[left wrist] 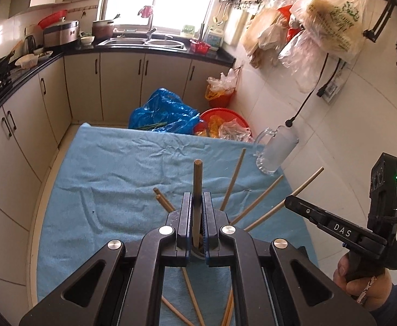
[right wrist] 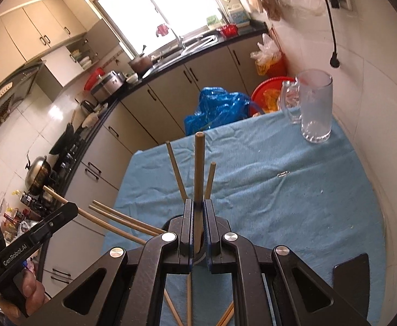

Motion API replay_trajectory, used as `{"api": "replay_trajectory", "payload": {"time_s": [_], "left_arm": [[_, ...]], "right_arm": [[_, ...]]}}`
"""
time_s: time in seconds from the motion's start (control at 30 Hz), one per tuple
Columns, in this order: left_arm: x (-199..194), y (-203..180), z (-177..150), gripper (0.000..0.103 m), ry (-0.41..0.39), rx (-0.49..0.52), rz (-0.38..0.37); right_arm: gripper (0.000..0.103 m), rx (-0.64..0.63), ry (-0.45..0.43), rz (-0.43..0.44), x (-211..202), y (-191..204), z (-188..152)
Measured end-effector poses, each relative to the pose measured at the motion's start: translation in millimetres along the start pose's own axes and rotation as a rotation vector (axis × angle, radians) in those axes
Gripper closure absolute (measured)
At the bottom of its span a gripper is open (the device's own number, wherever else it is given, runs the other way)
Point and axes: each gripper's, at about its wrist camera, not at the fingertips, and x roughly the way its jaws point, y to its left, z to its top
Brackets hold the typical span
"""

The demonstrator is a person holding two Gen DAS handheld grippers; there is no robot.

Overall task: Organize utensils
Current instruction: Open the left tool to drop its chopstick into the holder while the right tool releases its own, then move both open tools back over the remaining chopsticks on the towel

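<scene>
**Utensil sorting: early stage, both grippers loaded, mug unfilled**

Item 1. Left gripper [left wrist: 197, 203]: jaws closed on one chopstick [left wrist: 197, 190], which ran up between the pads and stood out well past the tips. In the right wrist view this gripper appeared at lower left, its chopstick crossing toward the stove side.

Item 2. Right gripper [right wrist: 197, 203]: jaws likewise clamped on a single chopstick [right wrist: 199, 168], centred between the pads and pointing forward.

Item 3. Loose chopsticks [left wrist: 257, 199]: several lay scattered on the blue cloth [left wrist: 111, 168] covering the counter, fanned out beneath and just beyond both grippers; more showed under the left gripper's body near the lower edge.

Item 4. Glass mug [right wrist: 314, 106]: stood upright at the far right corner of the cloth, near the wall, well apart from either held chopstick. Nothing could be seen inside it.

Progress, as judged: two sticks lifted, none yet delivered. If the mug was the intended holder, both held sticks and the scattered remainder were still to go; most of the work lay ahead.
</scene>
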Motion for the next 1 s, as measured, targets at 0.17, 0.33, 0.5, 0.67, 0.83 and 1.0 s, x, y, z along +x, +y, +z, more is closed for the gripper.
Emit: {"api": "replay_trajectory", "payload": {"time_s": [0.17, 0.33, 0.5, 0.67, 0.83, 1.0], "left_arm": [[10, 6, -1, 0.097, 0.011, 0.003, 0.024], [16, 8, 2, 0.097, 0.009, 0.001, 0.033], [12, 8, 9, 0.092, -0.01, 0.009, 0.026], [-7, 8, 15, 0.067, -0.073, -0.002, 0.028], [-24, 15, 15, 0.058, -0.106, -0.024, 0.022], [-39, 27, 5, 0.049, -0.139, -0.043, 0.049]], "right_arm": [[0.096, 0.017, 0.041, -0.005, 19, -4, 0], [0.095, 0.005, 0.053, -0.025, 31, -1, 5], [0.095, -0.012, 0.032, -0.028, 28, 5, 16], [0.084, -0.005, -0.011, -0.04, 11, 4, 23], [0.078, 0.035, -0.027, -0.058, -5, -6, 20], [0.058, 0.048, -0.04, -0.108, -16, -16, 7]]}}
